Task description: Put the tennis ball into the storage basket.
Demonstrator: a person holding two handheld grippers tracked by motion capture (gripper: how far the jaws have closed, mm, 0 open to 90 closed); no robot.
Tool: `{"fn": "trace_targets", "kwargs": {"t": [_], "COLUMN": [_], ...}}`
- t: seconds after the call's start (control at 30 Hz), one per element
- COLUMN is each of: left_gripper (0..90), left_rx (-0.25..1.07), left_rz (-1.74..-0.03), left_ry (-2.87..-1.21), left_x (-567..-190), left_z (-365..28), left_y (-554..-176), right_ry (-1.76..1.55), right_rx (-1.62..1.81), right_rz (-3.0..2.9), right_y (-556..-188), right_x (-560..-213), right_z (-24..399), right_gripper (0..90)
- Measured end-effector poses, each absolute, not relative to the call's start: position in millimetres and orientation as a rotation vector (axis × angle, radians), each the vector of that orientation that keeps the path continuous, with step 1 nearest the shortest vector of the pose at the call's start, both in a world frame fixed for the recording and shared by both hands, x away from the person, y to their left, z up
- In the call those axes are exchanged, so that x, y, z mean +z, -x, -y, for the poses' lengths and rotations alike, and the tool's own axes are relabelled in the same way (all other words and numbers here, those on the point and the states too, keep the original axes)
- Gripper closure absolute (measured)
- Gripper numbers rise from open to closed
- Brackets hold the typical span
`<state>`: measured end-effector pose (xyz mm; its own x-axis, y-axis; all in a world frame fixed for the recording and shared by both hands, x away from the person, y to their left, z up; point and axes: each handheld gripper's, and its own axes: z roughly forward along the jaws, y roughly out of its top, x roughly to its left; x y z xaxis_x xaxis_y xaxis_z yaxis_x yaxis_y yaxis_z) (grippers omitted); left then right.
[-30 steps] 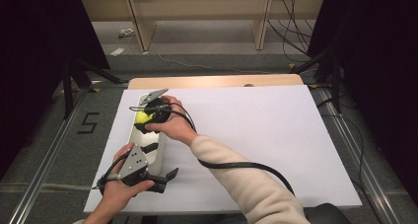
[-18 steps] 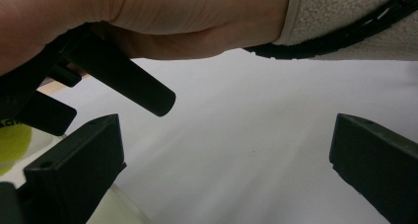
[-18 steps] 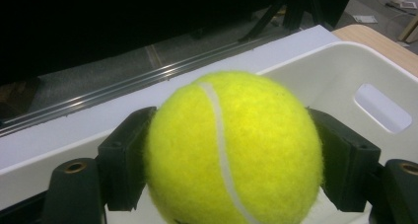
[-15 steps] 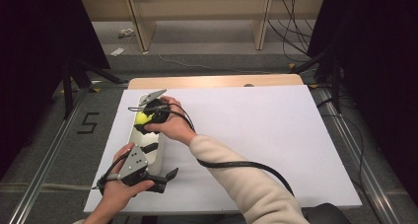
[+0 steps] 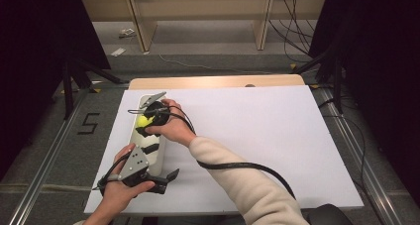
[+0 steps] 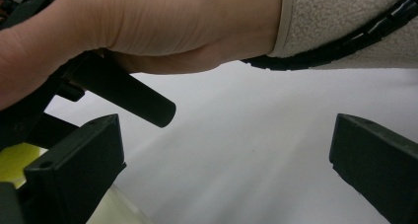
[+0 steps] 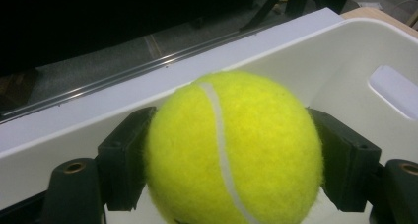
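Note:
A yellow tennis ball (image 5: pixel 142 121) (image 7: pixel 231 150) is clamped between the two jaws of my right gripper (image 5: pixel 146 120) (image 7: pixel 231 160). It is held over the inside of a long white bin (image 5: pixel 154 160) (image 7: pixel 345 61) at the table's left side. My left gripper (image 5: pixel 167 181) (image 6: pixel 222 165) is at the near end of the bin, close to the table's front edge, open with nothing between its jaws. In the left gripper view the person's right hand (image 6: pixel 123 31) and cream sleeve (image 6: pixel 345 17) pass just above those jaws.
A white sheet (image 5: pixel 257 136) covers the table, with a wooden strip (image 5: pixel 218 81) showing along its far edge. The right gripper's black cable (image 5: pixel 237 166) loops across the sheet by the forearm. Metal rails (image 5: pixel 44 165) run beside the table on the floor.

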<state>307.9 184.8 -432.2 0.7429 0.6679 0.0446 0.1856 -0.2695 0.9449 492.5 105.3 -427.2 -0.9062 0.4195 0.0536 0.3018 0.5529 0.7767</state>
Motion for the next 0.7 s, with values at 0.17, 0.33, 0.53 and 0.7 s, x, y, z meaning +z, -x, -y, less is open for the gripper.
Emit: {"fn": "trace_targets", "kwargs": {"t": [0.17,0.33,0.53,0.7], "left_gripper": [0.0,0.0,0.0,0.0], "left_rx": [0.535,0.535,0.538,0.539], "left_rz": [-0.664,-0.665,-0.665,-0.665], "left_ry": [-1.821,-1.821,-1.82,-1.819], "left_x": [-432.3,-432.4,-432.0,-432.1], "left_z": [-184.6,-184.8,-185.2,-184.9], "left_y": [-307.9,-308.0,-308.0,-307.9], "right_ry": [-0.622,-0.617,-0.625,-0.618], "right_rx": [1.271,1.264,1.264,1.257], "right_rz": [-2.651,-2.659,-2.657,-2.657], "right_y": [-492.5,-492.8,-492.8,-492.9], "right_x": [-429.3,-429.7,-431.6,-431.6], "right_z": [-105.8,-106.4,-107.1,-107.7], "right_gripper": [25.5,25.5,25.4,25.1]}}
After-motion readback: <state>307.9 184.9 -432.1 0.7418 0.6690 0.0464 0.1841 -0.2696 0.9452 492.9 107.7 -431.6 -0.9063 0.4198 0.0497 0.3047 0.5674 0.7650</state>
